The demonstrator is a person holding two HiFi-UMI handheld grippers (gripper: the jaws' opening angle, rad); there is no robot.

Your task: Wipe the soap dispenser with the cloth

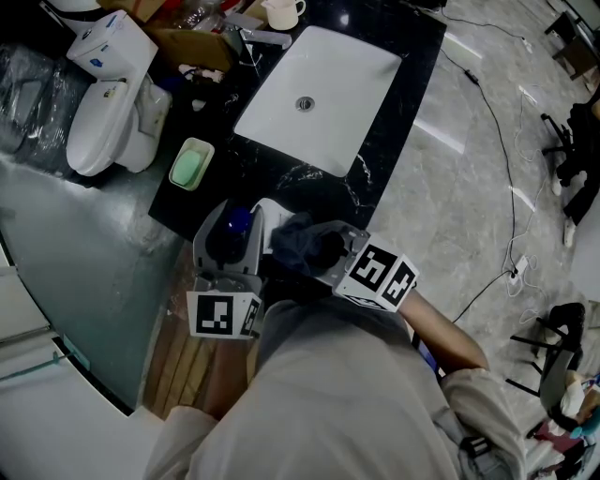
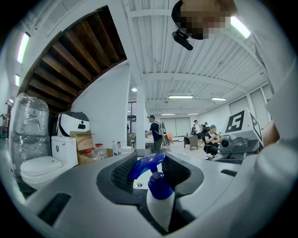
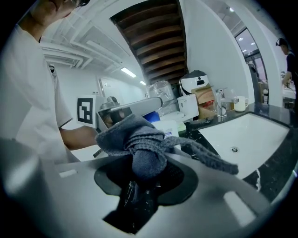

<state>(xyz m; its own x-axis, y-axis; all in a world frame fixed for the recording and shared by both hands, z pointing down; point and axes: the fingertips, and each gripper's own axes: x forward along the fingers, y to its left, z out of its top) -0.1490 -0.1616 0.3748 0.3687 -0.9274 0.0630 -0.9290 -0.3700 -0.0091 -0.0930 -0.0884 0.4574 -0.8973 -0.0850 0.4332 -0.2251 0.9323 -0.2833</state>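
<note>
The soap dispenser [image 2: 158,197] is a white bottle with a blue pump head. My left gripper [image 2: 150,168] is shut on its neck and holds it upright above the counter's near edge. From the head view only its blue top [image 1: 239,220] shows inside the left gripper [image 1: 228,246]. My right gripper [image 3: 145,163] is shut on a bunched dark grey cloth [image 3: 132,139]. In the head view the cloth [image 1: 298,239] sits just right of the dispenser, close against the left gripper, with the right gripper [image 1: 323,255] behind it. The dispenser's body [image 3: 166,127] shows just beyond the cloth.
A white sink basin [image 1: 319,94] is set in the black marble counter [image 1: 398,112]. A green soap dish [image 1: 191,165] lies at the counter's left edge and a mug [image 1: 282,13] at the back. A white toilet [image 1: 111,117] stands to the left. Cables [image 1: 502,150] cross the floor at right.
</note>
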